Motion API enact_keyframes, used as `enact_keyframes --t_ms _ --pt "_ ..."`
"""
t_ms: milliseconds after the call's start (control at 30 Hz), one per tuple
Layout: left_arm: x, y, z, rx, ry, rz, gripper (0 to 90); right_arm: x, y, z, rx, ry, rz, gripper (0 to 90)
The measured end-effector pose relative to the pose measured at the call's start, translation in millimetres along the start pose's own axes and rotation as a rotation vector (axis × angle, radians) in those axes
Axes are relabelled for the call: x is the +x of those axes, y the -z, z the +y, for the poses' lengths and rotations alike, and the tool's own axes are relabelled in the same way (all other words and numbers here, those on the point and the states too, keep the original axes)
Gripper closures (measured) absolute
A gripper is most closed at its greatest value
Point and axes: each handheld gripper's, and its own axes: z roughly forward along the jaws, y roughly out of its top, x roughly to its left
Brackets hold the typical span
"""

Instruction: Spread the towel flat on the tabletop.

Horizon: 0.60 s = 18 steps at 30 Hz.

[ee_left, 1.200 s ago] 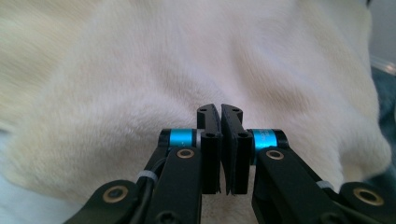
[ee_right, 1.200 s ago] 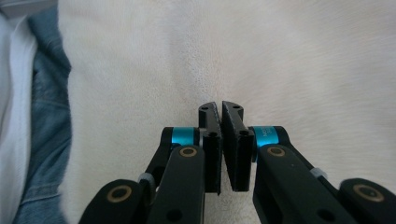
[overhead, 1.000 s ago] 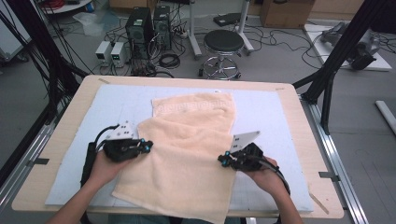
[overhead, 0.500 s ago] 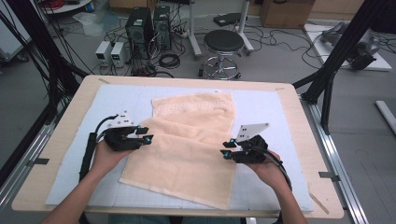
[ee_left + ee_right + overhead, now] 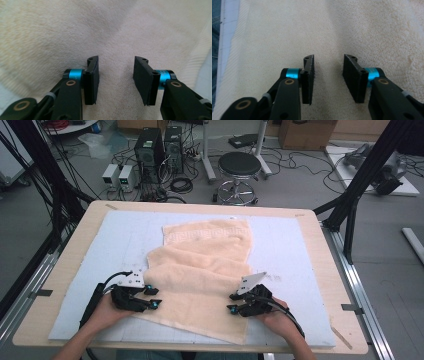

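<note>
Left gripper low at the towel's left edge, held in the left hand, forearm entering from the bottom of the high view. Right gripper mirrored at the towel's right edge, held in the right hand. Both pointed inward, toward each other. Jaws of each just opened, now standing part-way apart with a clear gap; nothing pinched, only towel pile seen behind the gap. Flat black pads, ribbed faces, blue collars behind them.

Towel: peach-cream terry, soft looped pile, woven band along the edge in both gripper views. Lying on the pale blue mat at the middle of the wooden table, loosely folded in rumpled layers, near edge slanted, far end flat with an embossed border.
</note>
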Motion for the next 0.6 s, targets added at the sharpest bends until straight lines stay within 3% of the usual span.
enact_keyframes --t_ms 67,133,200,300,400,533,600 --pt "-1.8 0.8 0.8 0.008 0.001 0.019 60.7 0.1 -0.2 0.1 0.000 -0.005 0.004 69.7" --pt "-4.8 1.3 1.0 0.009 -0.002 0.009 74.6 0.5 -0.7 0.9 -0.002 0.010 0.018 80.4" --pt "-8.2 2.2 1.8 0.021 -0.005 0.011 84.3 1.7 -0.7 1.4 0.000 0.014 0.028 84.1" --pt "-18.3 10.8 5.3 0.017 -0.011 -0.013 85.6 3.3 3.6 1.3 -0.001 -0.007 0.070 85.6" --pt "-45.0 38.6 13.6 -0.060 -0.045 -0.040 85.7 17.9 23.1 4.1 -0.051 0.018 0.092 85.5" --pt "-88.1 86.2 26.5 -0.153 -0.104 -0.062 85.6 53.5 63.0 12.8 -0.155 0.069 0.131 84.7" --pt "-104.8 105.5 32.3 -0.210 -0.112 -0.101 84.5 70.7 80.2 18.1 -0.186 0.102 0.160 78.4"
